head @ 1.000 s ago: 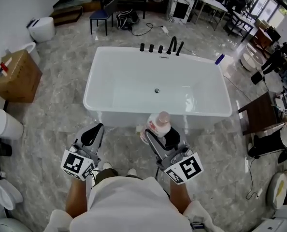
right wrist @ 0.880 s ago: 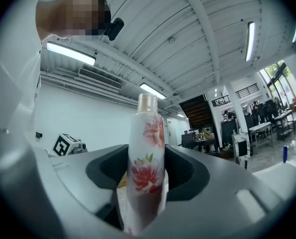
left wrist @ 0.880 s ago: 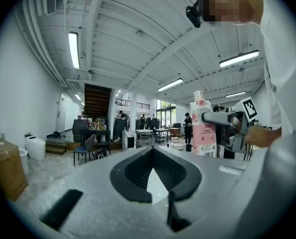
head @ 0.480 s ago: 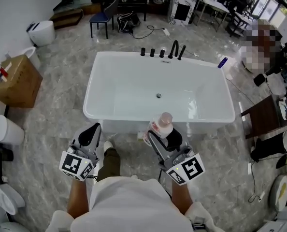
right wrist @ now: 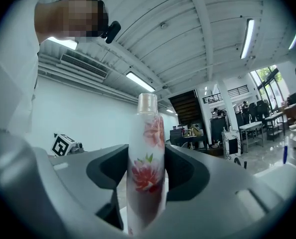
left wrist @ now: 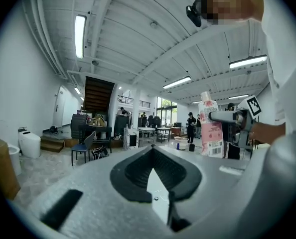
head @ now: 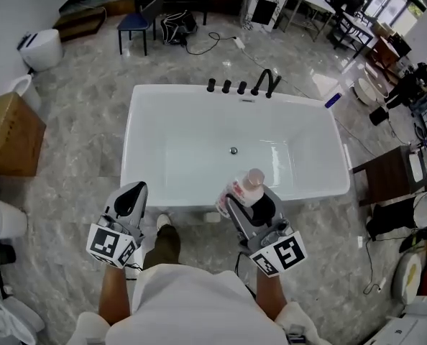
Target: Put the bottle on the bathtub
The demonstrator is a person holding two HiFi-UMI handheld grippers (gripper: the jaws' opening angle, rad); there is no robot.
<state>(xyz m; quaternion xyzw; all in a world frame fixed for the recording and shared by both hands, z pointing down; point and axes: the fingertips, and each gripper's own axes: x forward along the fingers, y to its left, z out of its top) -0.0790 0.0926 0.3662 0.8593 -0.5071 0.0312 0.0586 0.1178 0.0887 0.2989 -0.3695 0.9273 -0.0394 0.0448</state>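
- Nearest: the person's white top and both forearms at the bottom of the head view.
- Left gripper (head: 131,197): near-left, over the floor just short of the bathtub (head: 129,148). Jaws pressed together at the tips, nothing between them.
- Right gripper (head: 248,205): near-right, jaws pinching the bottle (head: 245,187) low on its body.
- Bottle: upright, pale, with a red flower print and a clear cap on top. In the head view it shows against the tub's near rim, right of middle. Cannot tell whether its base touches the rim.
- Bathtub: white, rectangular, with a drain (head: 233,150) at the middle of its bottom.
- Far rim: black taps (head: 226,86) in a row, and a black spout (head: 265,83) to their right.
- Left of the tub: a cardboard box (head: 9,131) on the floor.
- Far left: a blue chair (head: 133,24). Beyond it, tables and clutter.
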